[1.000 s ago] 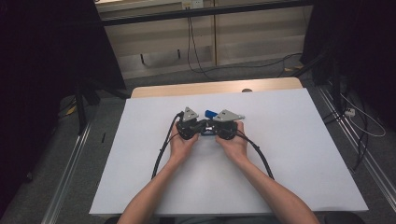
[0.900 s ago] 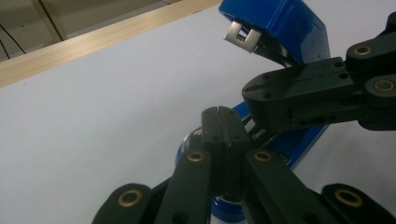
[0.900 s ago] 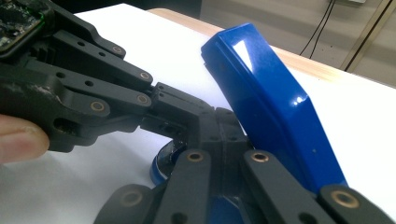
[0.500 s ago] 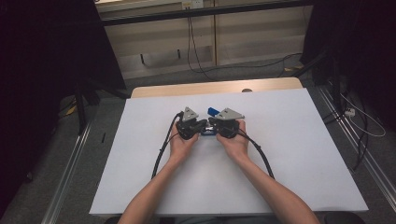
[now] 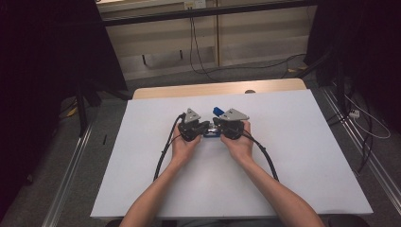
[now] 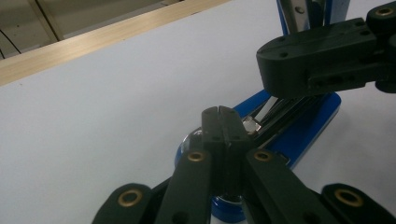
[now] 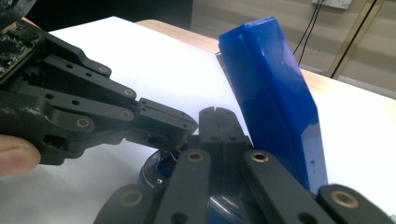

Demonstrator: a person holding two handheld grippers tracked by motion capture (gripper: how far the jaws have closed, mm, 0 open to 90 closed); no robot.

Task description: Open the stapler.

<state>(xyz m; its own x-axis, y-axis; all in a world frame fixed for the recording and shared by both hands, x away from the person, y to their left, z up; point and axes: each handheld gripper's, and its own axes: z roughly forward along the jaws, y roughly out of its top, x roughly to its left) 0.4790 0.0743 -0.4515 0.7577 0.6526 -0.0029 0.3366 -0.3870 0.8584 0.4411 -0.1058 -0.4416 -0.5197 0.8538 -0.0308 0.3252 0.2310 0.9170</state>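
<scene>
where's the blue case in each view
high view: the blue case sits mid-table, between the left gripper and right gripper.
left gripper view: right of centre, beyond the shut jaws.
right gripper view: its raised lid stands right of centre.
shared landmark: the white table, with its wooden edge.

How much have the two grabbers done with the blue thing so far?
The blue case already stands with one part tipped up off the white table. Right now the left gripper and right gripper, jaws together, both sit at its low blue base, where shiny metal pieces show. What is left cannot be told.
</scene>
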